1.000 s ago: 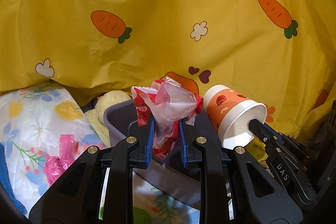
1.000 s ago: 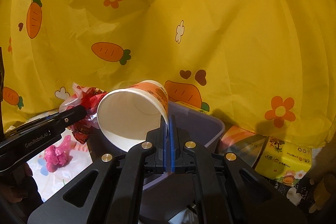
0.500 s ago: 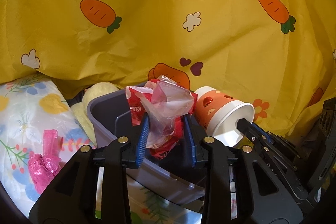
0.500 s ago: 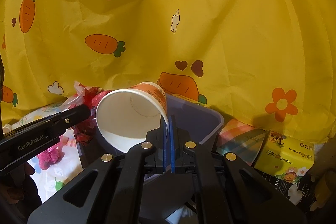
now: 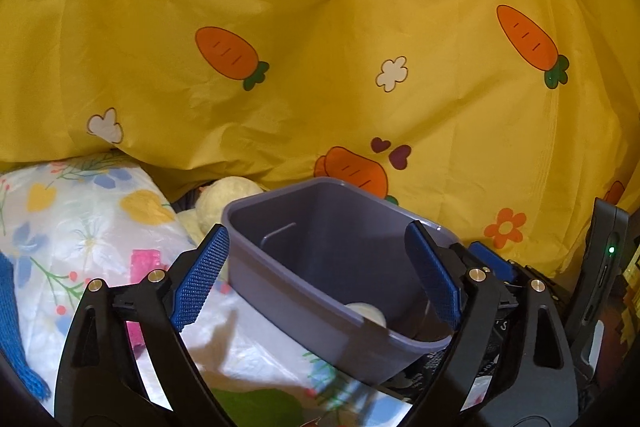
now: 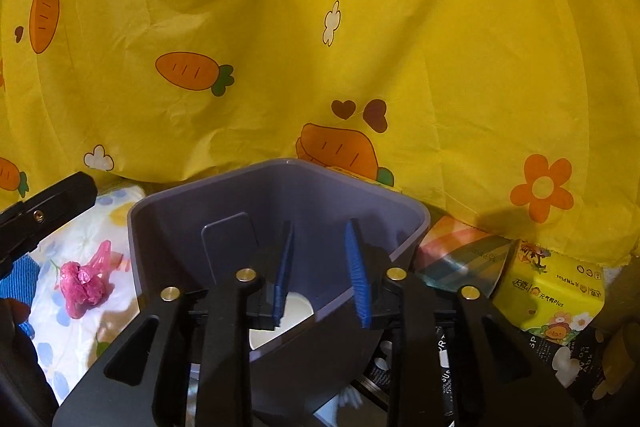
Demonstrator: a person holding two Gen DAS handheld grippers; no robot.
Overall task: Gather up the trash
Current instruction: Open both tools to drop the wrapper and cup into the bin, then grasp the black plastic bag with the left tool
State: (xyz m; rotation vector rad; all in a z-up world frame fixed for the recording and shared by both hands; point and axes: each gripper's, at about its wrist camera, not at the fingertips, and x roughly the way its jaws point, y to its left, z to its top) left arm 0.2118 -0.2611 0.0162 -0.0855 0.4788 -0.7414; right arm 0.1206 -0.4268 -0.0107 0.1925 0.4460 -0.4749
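A grey-purple plastic bin stands in front of both grippers. My left gripper hangs over its near rim. Its jaws are opening wide and nothing is between them. My right gripper is over the bin's inside, its jaws opening with nothing between the pads. The paper cup lies inside the bin below them, only its white part showing. The red and clear wrapper is out of sight. A crumpled pink wrapper lies on the floral sheet left of the bin.
A yellow carrot-print cloth hangs close behind the bin. A floral plastic sheet covers the surface at left, with a pale plush toy behind it. A yellow tissue pack and dark packets sit right of the bin.
Both grippers have opened. The red and clear wrapper has left the left jaws and the cup has left the right jaws; the cup now lies in the bin.
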